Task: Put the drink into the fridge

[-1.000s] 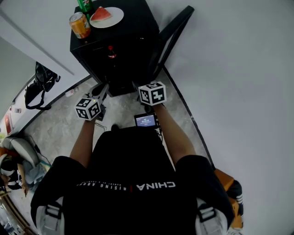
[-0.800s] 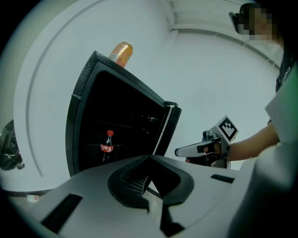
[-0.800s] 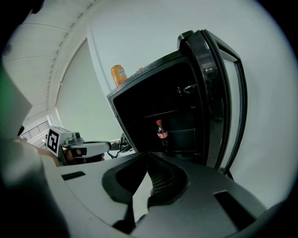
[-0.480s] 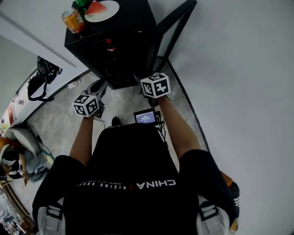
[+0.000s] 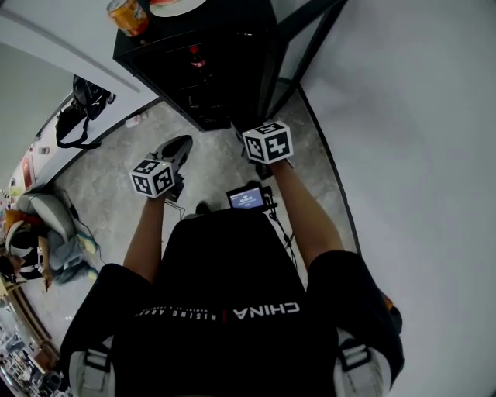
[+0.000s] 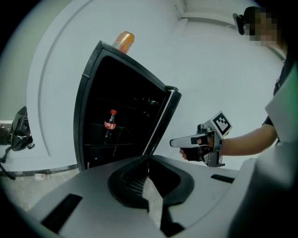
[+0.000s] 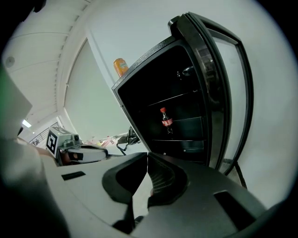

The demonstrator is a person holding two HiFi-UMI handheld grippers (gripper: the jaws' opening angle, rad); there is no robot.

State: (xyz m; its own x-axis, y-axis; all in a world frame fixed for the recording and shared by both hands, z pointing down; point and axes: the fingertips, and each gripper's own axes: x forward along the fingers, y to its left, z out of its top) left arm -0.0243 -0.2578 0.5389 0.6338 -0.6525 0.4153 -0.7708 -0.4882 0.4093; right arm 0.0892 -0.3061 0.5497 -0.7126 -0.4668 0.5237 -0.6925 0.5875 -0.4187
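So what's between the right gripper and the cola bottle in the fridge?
Nothing. In the right gripper view the stretch from the right gripper to the cola bottle is bare; the fridge door stands open to the side.

Head view: orange can (image 5: 128, 14) and plate (image 5: 190, 8) clipped by top edge. Cola bottle (image 5: 195, 56) only a dim red speck in dark fridge (image 5: 232, 19). Small screen (image 5: 246, 198) text too small to read. Left gripper view: can's base hidden behind fridge top, label blurred.
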